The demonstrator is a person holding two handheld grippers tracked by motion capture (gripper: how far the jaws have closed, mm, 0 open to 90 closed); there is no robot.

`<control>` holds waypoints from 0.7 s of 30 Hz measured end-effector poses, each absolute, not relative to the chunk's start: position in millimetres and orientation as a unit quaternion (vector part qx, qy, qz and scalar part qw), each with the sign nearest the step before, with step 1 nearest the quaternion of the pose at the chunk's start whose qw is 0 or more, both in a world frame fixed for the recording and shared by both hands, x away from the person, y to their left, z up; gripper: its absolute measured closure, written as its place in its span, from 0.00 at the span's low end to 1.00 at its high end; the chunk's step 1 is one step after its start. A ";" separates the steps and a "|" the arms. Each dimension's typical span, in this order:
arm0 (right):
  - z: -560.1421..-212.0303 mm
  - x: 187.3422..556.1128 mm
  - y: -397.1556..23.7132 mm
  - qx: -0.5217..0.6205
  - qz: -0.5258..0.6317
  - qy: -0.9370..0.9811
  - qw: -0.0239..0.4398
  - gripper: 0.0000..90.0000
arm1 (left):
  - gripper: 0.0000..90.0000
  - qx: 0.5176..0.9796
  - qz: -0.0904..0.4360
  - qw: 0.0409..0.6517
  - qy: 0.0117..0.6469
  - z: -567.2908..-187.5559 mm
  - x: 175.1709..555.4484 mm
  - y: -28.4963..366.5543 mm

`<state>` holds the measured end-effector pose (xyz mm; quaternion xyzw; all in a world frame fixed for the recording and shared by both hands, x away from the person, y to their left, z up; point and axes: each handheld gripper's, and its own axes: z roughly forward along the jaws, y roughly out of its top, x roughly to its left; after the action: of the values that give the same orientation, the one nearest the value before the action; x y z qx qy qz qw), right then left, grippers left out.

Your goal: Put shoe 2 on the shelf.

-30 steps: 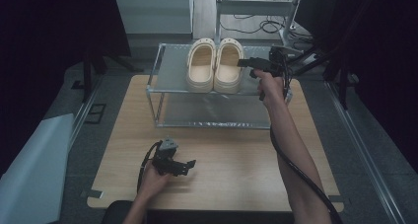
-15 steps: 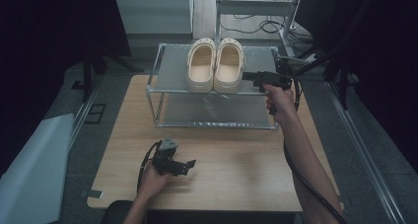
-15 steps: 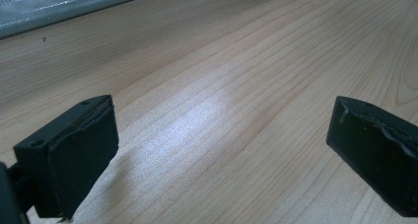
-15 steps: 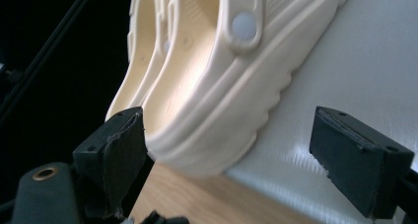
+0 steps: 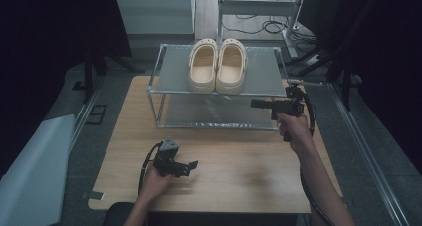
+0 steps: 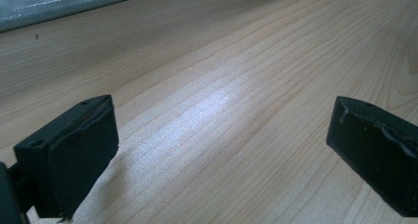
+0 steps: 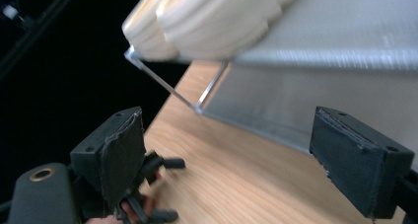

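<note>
Up top, pair of cream foam clogs (image 5: 218, 65) on metal two-tier rack (image 5: 164, 97) – both grippers, left (image 5: 188, 167) & right (image 5: 255, 103), spread wide, empty, over light wooden tabletop (image 5: 239, 171).

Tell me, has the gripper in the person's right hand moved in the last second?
Yes. The right gripper has pulled back from beside the shoes toward the person, down past the rack's front right corner.

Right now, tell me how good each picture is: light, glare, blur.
High view: dim, the surroundings nearly black, yet the shoes and table read sharply. Left gripper view: bright, with a pale sheen on the wood between its open jaws. Right gripper view: tilted and smeared, the shoes overexposed, the rack soft.
</note>
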<state>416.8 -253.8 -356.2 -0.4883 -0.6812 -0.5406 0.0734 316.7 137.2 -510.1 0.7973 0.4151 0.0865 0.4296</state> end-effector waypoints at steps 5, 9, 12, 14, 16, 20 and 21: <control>-381.2 397.8 -263.1 -0.481 -0.534 -0.693 0.063 0.14 | 0.00 0.798 0.088 0.428 0.414 -510.0 316.5 137.1; -404.6 387.4 -268.4 -0.475 -0.527 -0.702 0.059 0.14 | 0.00 0.800 0.090 0.426 0.413 -510.3 316.1 136.6; -418.2 380.8 -268.9 -0.468 -0.520 -0.713 0.043 0.14 | 0.00 0.801 0.091 0.423 0.414 -511.0 315.8 136.2; -429.2 376.6 -267.9 -0.459 -0.511 -0.727 0.020 0.13 | 0.00 0.802 0.091 0.420 0.415 -511.7 315.8 136.0; -438.5 372.8 -266.4 -0.454 -0.500 -0.738 -0.001 0.12 | 0.00 0.803 0.092 0.418 0.415 -512.1 315.9 135.9; -462.8 367.9 -264.3 -0.460 -0.465 -0.756 -0.025 0.12 | 0.00 0.806 0.095 0.412 0.415 -512.3 316.2 135.6; -469.7 368.5 -263.5 -0.461 -0.450 -0.764 -0.024 0.12 | 0.00 0.807 0.097 0.409 0.415 -512.1 316.2 135.4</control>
<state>368.5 -263.5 -469.7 -0.4611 -0.7644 -0.4500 -0.0239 316.2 135.4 -512.1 0.8065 0.4154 0.0973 0.4092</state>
